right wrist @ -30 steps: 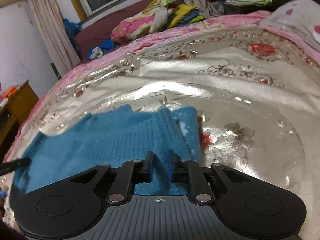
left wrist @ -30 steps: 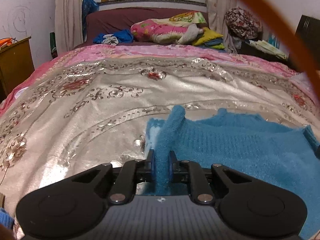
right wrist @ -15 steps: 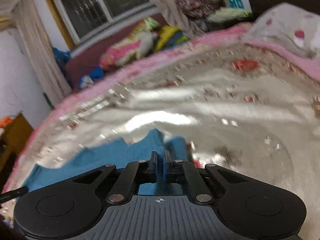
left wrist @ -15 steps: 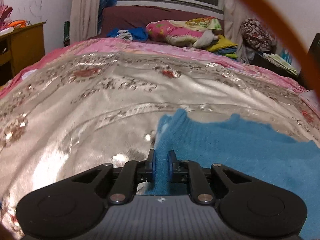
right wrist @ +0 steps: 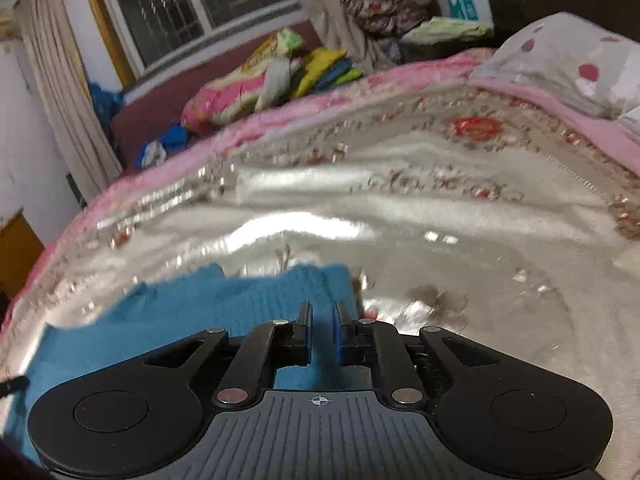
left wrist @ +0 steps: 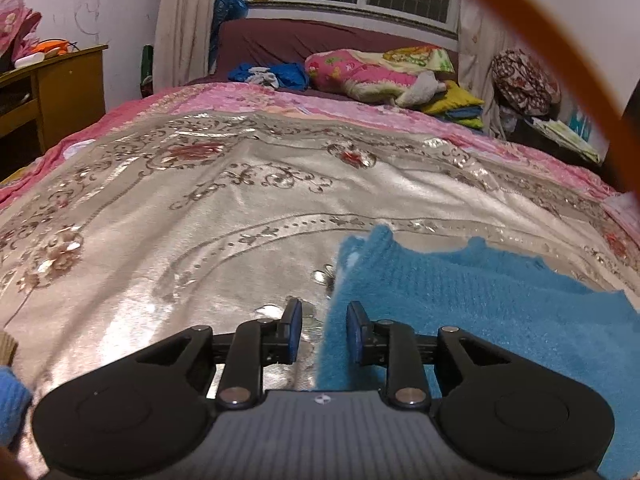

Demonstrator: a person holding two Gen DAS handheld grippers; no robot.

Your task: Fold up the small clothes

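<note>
A fuzzy blue knitted sweater [left wrist: 480, 312] lies flat on the shiny silver flowered bedspread [left wrist: 200, 220]. My left gripper [left wrist: 324, 322] is at the sweater's left edge and its jaws are opening. That edge rests against the right pad, and the left pad [left wrist: 294, 320] stands clear over bare bedspread. In the right wrist view the sweater [right wrist: 180, 320] spreads to the left. My right gripper [right wrist: 321, 322] is over its right end, jaws opening by a narrow gap with blue cloth showing in it, not pinched.
Pillows and folded clothes [left wrist: 372, 72] are piled at the bed's far end. A wooden cabinet [left wrist: 60, 92] stands left of the bed. An orange cable [left wrist: 560, 40] crosses the upper right. A spotted pillow [right wrist: 560, 60] lies at the bed's right edge.
Both grippers were shut on raised folds of the sweater. Their jaws have now parted, the left more widely, and the cloth has dropped flat onto the bedspread.
</note>
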